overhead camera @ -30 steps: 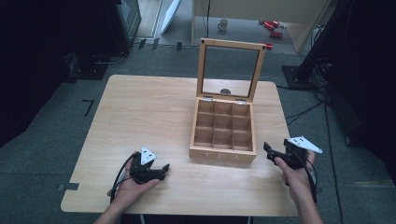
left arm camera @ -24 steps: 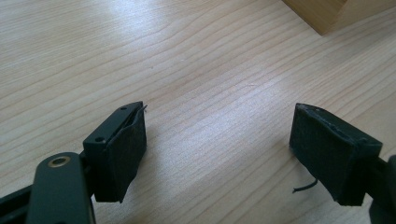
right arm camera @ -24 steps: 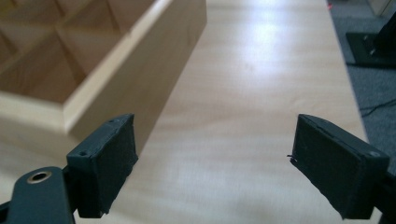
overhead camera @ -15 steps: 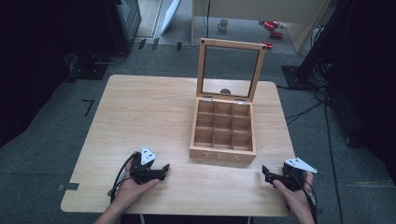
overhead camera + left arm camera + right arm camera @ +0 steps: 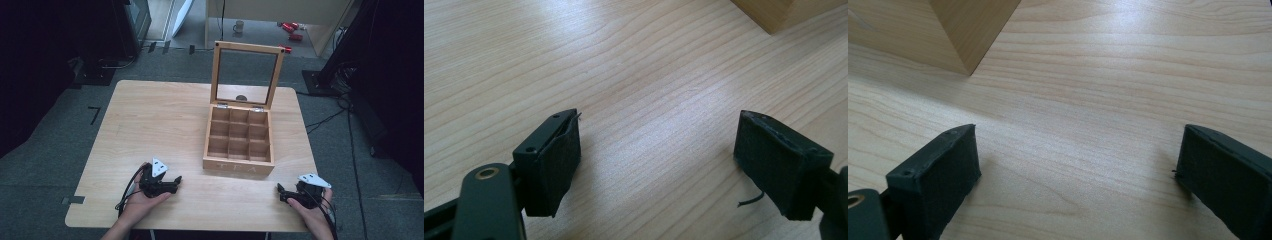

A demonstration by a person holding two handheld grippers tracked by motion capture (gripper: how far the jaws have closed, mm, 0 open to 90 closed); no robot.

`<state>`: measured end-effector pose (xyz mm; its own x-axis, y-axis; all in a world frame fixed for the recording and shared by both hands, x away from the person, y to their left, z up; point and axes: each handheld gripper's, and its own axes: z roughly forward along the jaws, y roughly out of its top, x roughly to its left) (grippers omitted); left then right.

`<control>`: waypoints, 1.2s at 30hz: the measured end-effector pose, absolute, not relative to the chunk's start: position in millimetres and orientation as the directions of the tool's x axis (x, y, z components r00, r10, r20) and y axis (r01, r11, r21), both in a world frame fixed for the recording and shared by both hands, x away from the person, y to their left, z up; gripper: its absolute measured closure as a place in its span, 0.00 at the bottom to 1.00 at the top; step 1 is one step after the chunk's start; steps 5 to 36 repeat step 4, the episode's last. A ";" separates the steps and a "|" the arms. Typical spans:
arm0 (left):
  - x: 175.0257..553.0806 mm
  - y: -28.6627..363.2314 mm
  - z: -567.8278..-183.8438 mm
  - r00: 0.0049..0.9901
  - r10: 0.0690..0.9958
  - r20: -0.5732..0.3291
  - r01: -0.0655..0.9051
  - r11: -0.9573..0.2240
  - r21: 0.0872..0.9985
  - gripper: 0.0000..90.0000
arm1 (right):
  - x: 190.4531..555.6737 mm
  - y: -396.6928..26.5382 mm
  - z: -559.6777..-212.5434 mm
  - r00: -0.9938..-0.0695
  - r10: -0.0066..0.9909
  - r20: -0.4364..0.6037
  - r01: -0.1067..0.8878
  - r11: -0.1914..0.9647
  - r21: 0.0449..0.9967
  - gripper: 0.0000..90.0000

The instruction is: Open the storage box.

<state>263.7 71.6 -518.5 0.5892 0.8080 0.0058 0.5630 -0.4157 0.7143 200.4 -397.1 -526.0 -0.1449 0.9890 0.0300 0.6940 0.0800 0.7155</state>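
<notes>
A: So, where do things stand?

B: Both hands rest at the near edge of the surface (image 5: 150, 115). The left tongs (image 5: 172, 182) lie low on the wood, wide apart with nothing between them; the left gripper view has bare wood grain between the two black pads (image 5: 551, 165). The right tongs (image 5: 281, 192) have just been opening and stand wide too, again with only wood between them.

A: And the box?

B: The wooden tea box (image 5: 239, 142) sits right of centre, well apart from the left tongs and near the right ones. Its glass-paned lid (image 5: 247, 75) stands upright on its hinges, open. The nine compartments look empty as far as I can tell from the high view. A corner of the box shows at the top left of the right gripper view (image 5: 968, 30).

A: Which step is this, then?

B: I judge it a pause with the lid already up: either the opening is finished or the closing is about to start. If the lid is to come down, the next move calls for a hand to rise past the front wall, reach the lid's top rail and tip it forward gently, so the glass does not slam.

A: Any writing?

B: Pale letters on the front wall, seemingly "TEA", though faint. A dark mark on the floor left of the surface resembles a "7".
</notes>
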 end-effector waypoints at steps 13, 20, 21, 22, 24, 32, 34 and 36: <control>263.7 71.6 -518.5 0.589 0.808 0.006 0.563 -0.415 0.714 0.22 | 200.4 -397.2 -526.0 -0.145 0.989 0.030 0.694 0.080 0.716 0.03; 263.7 71.6 -518.5 0.589 0.808 0.006 0.563 -0.415 0.714 0.22 | 200.4 -397.2 -526.0 -0.145 0.989 0.030 0.694 0.080 0.716 0.03; 263.7 71.6 -518.5 0.589 0.808 0.006 0.563 -0.415 0.714 0.22 | 200.4 -397.2 -526.0 -0.145 0.989 0.030 0.694 0.080 0.716 0.03; 263.7 71.6 -518.5 0.589 0.808 0.006 0.563 -0.415 0.714 0.22 | 200.4 -397.2 -526.0 -0.145 0.989 0.030 0.694 0.080 0.716 0.03; 263.7 71.6 -518.5 0.589 0.808 0.006 0.563 -0.415 0.714 0.22 | 200.4 -397.2 -526.0 -0.145 0.989 0.030 0.694 0.080 0.716 0.03; 263.7 71.6 -518.5 0.589 0.808 0.006 0.563 -0.415 0.714 0.22 | 200.4 -397.2 -526.0 -0.145 0.989 0.030 0.694 0.080 0.716 0.03; 263.7 71.6 -518.5 0.589 0.808 0.006 0.563 -0.415 0.714 0.22 | 200.4 -397.2 -526.0 -0.145 0.989 0.030 0.694 0.080 0.716 0.03; 263.7 71.6 -518.5 0.589 0.808 0.006 0.563 -0.415 0.714 0.22 | 200.4 -397.2 -526.0 -0.145 0.989 0.030 0.694 0.080 0.716 0.03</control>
